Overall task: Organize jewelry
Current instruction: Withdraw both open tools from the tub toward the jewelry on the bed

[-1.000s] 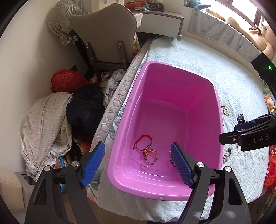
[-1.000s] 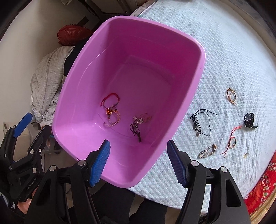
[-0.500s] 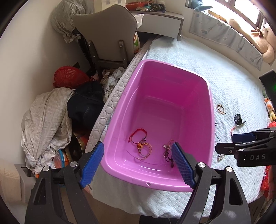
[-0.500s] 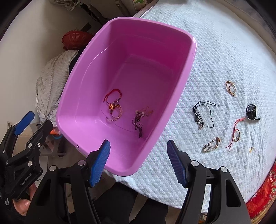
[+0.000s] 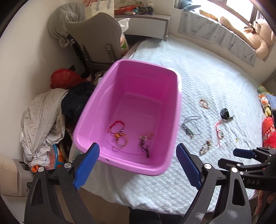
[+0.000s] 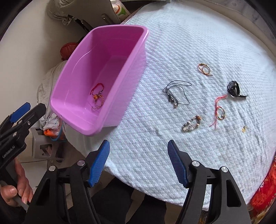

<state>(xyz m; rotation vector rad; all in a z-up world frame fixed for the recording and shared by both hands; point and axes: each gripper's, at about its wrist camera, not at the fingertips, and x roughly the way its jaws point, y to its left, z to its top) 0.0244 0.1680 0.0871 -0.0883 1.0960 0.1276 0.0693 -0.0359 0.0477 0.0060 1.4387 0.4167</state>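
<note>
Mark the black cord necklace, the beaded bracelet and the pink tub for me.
black cord necklace (image 6: 177, 93), right wrist view, on the cord loop.
beaded bracelet (image 6: 191, 123), right wrist view, mid-strand.
pink tub (image 6: 120, 72), right wrist view, right rim.

Bright window (image 5: 229, 10) daylight, fisheye-bent edges, slight motion blur.

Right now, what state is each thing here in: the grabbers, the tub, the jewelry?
Left gripper: open, empty.
Right gripper: open, empty.
Tub: upright on the bed, no lid, some jewelry inside.
Red bracelet: in the tub.
Black cord necklace: loose on the bed.
Beaded bracelet: on the bed.
Watch: on the bed.
Gold rings: on the bed.
</note>
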